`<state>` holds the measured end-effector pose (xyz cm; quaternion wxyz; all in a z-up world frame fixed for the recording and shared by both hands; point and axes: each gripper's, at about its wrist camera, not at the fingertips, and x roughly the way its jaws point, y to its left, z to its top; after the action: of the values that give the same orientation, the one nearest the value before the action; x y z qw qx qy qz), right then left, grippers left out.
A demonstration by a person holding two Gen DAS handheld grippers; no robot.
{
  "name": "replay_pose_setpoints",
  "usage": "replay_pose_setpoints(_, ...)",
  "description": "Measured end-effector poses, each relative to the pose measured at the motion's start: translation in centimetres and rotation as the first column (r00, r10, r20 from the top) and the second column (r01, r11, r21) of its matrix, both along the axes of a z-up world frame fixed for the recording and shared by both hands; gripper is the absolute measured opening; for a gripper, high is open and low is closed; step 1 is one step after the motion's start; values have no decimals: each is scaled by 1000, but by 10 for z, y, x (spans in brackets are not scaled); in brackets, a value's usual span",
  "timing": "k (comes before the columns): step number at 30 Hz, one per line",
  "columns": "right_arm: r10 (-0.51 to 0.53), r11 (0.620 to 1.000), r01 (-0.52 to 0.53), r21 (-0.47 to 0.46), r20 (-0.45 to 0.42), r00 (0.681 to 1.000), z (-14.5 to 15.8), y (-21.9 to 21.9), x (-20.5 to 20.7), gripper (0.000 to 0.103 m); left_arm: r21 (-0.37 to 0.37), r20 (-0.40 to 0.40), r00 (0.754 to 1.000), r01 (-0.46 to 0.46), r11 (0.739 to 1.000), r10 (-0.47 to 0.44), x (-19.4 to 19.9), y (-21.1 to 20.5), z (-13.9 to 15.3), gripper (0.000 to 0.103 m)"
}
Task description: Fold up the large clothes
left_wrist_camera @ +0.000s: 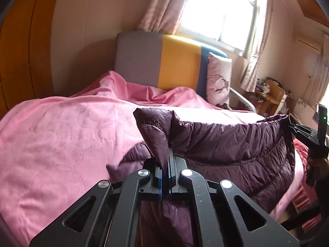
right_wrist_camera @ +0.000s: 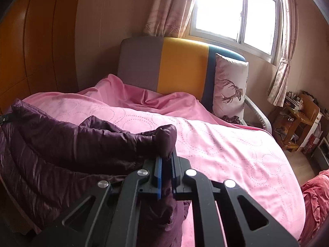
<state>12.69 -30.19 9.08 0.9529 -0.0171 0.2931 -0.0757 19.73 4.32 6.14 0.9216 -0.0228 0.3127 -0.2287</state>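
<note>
A dark purple quilted down jacket (left_wrist_camera: 236, 144) hangs stretched between my two grippers above the pink bed cover (left_wrist_camera: 61, 133). My left gripper (left_wrist_camera: 167, 158) is shut on one corner of the jacket's edge, which sticks up past the fingers. My right gripper (right_wrist_camera: 166, 160) is shut on the other end of the jacket (right_wrist_camera: 67, 144), a puffed corner bulging above the blue pads. The right gripper also shows at the right edge of the left wrist view (left_wrist_camera: 314, 135). The jacket's lower part drapes down below both grippers.
The bed has a grey, yellow and blue headboard (right_wrist_camera: 178, 65) with a deer-print pillow (right_wrist_camera: 230, 88) leaning on it. A wooden wardrobe (right_wrist_camera: 41, 41) stands at left. A cluttered wooden desk (right_wrist_camera: 298, 119) is at right. A red blanket (right_wrist_camera: 314, 201) lies at the bed's near right.
</note>
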Motion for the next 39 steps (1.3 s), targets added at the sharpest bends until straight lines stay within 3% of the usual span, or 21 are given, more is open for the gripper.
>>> replay_pose_setpoints(4,-38,999,39,38,-29,999,-9,-12,48,6,18,-65,996,-68,998,69,52,-10,-15,2)
replay_pose_setpoints(8,-79,997,79,-2,-76,994,-29,-11,96,6,50,-113,987,-110,993,115,95,-22,-32,2)
replay_pose_setpoints(15,-134,991,134,-15,-204,970,-88,-17,155,6,156,-212,955,-174,972,205,150,-38,-84,2)
replay_pose_setpoints(22,-157,984,175,29,-312,937,-141,-33,187,9,252,-262,931,-188,949,254,172,-49,-134,2)
replay_pose_setpoints(25,-150,981,181,62,-337,929,-157,-37,192,10,281,-245,934,-187,941,259,172,-55,-143,2)
replay_pose_setpoints(30,-146,980,182,80,-334,931,-160,-42,190,12,274,-232,934,-204,940,271,171,-55,-144,2)
replay_pose_setpoints(32,-152,979,188,78,-336,930,-156,-42,190,15,273,-235,930,-216,938,282,170,-51,-135,7)
replay_pose_setpoints(33,-155,979,190,73,-338,928,-153,-42,189,20,277,-234,924,-234,932,301,169,-48,-130,17)
replay_pose_setpoints(36,-181,976,210,60,-313,932,-135,-45,180,53,232,-174,904,-346,909,389,150,-29,-97,51)
replay_pose_setpoints(37,-181,975,210,72,-286,941,-126,-45,175,54,204,-146,904,-370,906,402,142,-26,-87,57)
replay_pose_setpoints(39,-171,978,195,79,-235,957,-106,-37,163,56,170,-98,909,-385,907,404,125,-26,-67,57)
